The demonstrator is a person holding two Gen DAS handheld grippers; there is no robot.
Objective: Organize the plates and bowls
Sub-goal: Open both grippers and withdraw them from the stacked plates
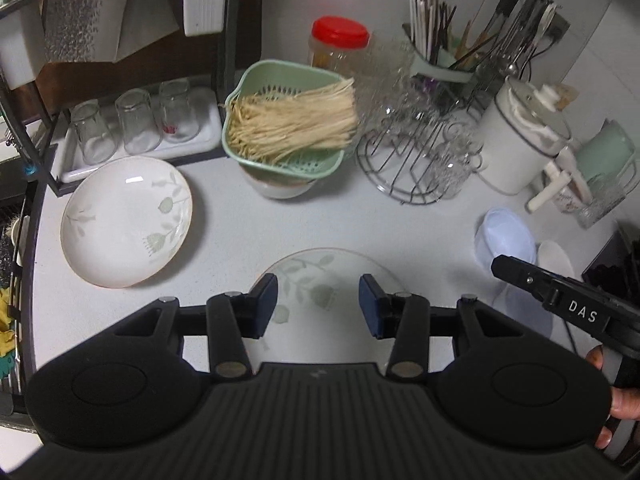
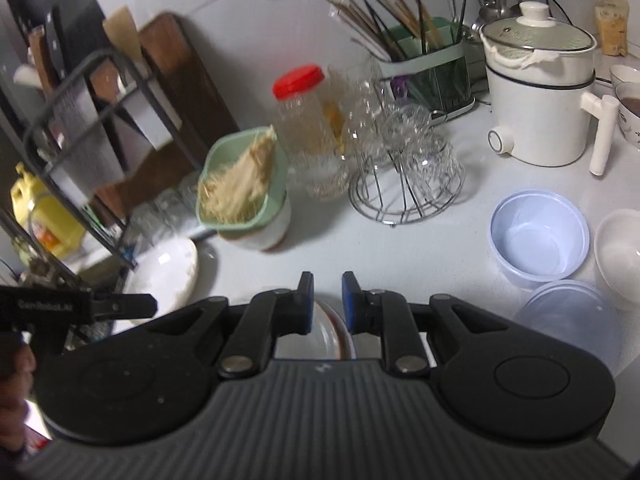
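Hanging over the pale table (image 1: 224, 240), the left claw (image 1: 318, 306) stands partly spread, its blue pads (image 1: 267, 300) apart with nothing between them. Below that gap lies a floral plate (image 1: 316, 280), flat on the table and untouched by the pads as far as the left wrist view shows. To its left, well apart, a second floral plate (image 1: 126, 220) rests near the foot of a dark rack (image 1: 236, 60).

The right claw (image 2: 326, 300) has its pads (image 2: 307, 300) drawn nearly together, only a narrow slit left. A stack of dishes (image 2: 326, 332) with a brown rim shows right under that slit; whether the pads pinch its edge I cannot tell, since the fingers hide the contact.

Further out, a green colander (image 1: 280, 120) heaped with pale noodles sits on a white bowl, with a red-capped jar (image 1: 340, 44) behind it and a wire stand (image 1: 416, 160) of upturned glasses beside it. On the right of the table stand a lilac plastic bowl (image 2: 540, 236), a clear lidded tub (image 2: 572, 320) just in front of it and a white bowl (image 2: 620, 252) beside both. A white electric pot (image 2: 540, 96) stands at the back.
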